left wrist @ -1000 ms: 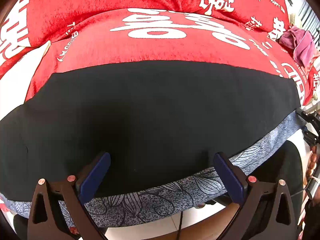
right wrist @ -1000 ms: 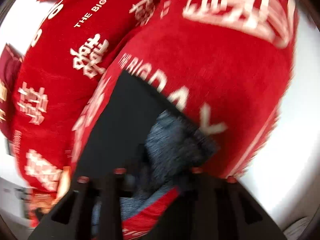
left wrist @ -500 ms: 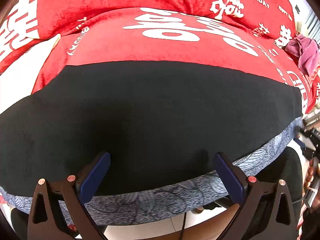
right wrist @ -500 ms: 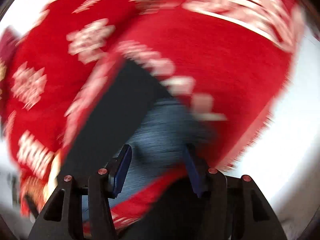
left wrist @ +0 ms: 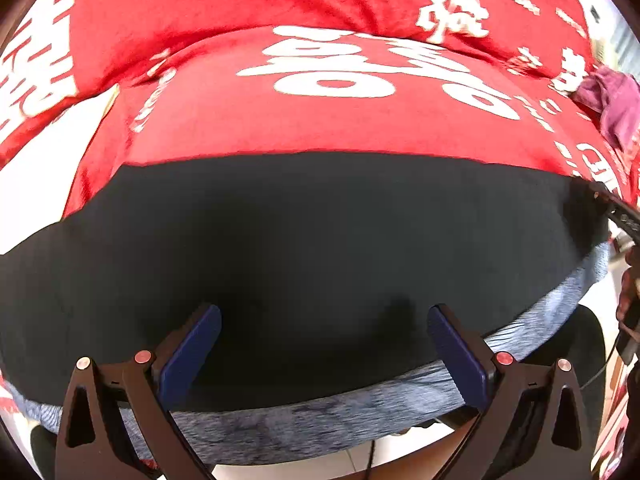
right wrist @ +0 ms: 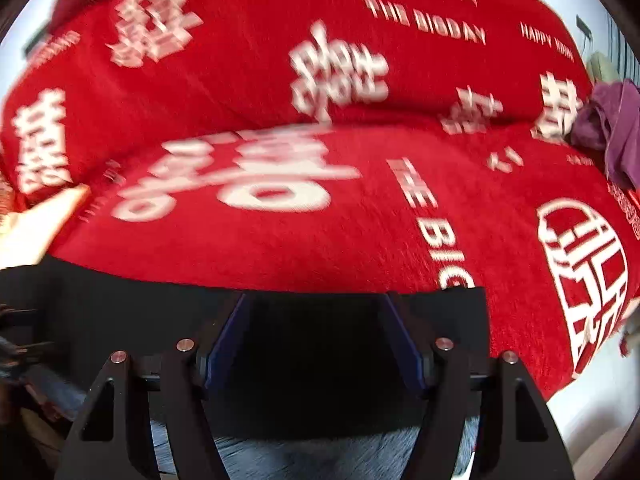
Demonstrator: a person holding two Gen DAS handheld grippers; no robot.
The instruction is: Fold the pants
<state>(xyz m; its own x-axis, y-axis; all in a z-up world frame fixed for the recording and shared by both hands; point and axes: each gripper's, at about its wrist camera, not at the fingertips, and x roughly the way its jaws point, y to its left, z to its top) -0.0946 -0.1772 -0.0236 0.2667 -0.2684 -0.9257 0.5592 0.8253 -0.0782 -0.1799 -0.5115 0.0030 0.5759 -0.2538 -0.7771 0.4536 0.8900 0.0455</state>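
Closest to me, my left hand-held gripper (left wrist: 323, 350) sits wide open over the pants (left wrist: 304, 248) with nothing between its pads. The right hand-held gripper (right wrist: 315, 344) is spread too, maybe a bit less, also holding nothing that I can see. Its view is motion-blurred, so take that loosely.

The pants are a flat black panel lying on a red blanket (left wrist: 320, 120), which covers a bed or sofa, can't tell which. A grey-blue patterned band (left wrist: 360, 412), I guess the waistband or a lining, runs along the edge of the pants nearest me. The right gripper hovers by their right end, the left one near their middle.

My take: the fold isn't done, so next comes a grab. To do it well I'd pinch both layers at the near edge of the pants, one gripper toward each end, lift evenly and lay the fabric over without dragging the blanket along. That plush cover looks grabby.

Count: one pair of pants, two grippers, one blanket, and one purple cloth (left wrist: 612, 108) far beyond the right end of the pants.
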